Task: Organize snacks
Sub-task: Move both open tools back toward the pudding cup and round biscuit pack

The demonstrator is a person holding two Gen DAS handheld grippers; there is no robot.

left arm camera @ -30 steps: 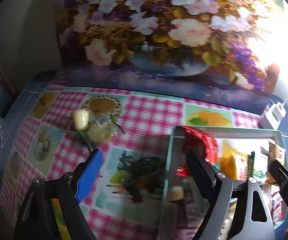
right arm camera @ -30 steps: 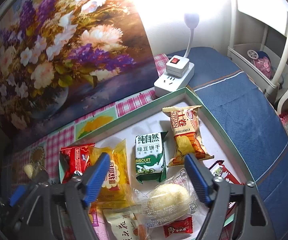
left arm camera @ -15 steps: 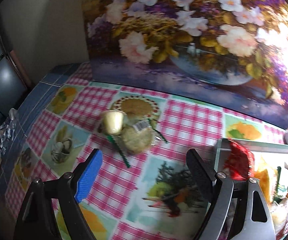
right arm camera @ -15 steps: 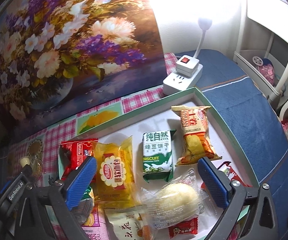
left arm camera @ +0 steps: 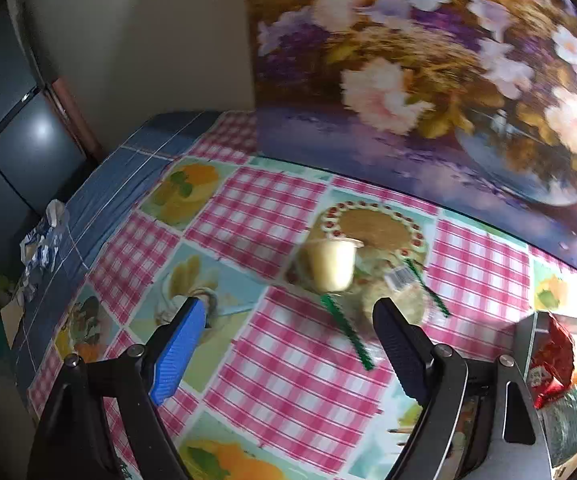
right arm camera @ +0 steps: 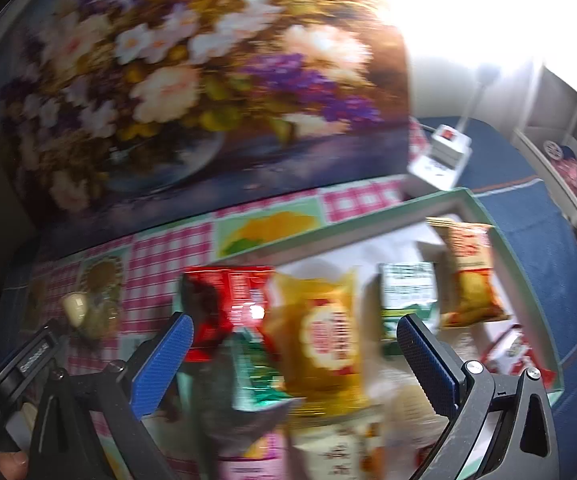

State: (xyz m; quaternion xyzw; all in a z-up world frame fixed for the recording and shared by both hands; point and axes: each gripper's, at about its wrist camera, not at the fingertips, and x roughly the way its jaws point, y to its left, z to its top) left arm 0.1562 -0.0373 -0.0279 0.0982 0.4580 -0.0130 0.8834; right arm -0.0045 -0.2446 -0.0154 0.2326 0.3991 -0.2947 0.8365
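We see both grippers, left [left arm camera: 284, 340] & right [right arm camera: 292, 354], spread apart, empty. Pudding cup [left arm camera: 330, 264] lies on checked table [left arm camera: 288, 380] by a wrapped bun [left arm camera: 398, 298]; tray [right arm camera: 504, 248] snacks blurred, labels unreadable.

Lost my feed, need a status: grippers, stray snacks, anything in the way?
Left gripper open, empty. Right gripper open, empty, jaws just widened over the green-rimmed tray. Pale yellow jelly cup and clear-wrapped cake outside tray. Path clear.

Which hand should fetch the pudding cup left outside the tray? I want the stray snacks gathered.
Left. The left tool is open and empty, with the pudding cup just ahead on the tablecloth. The right tool hangs open over the packets in the tray.
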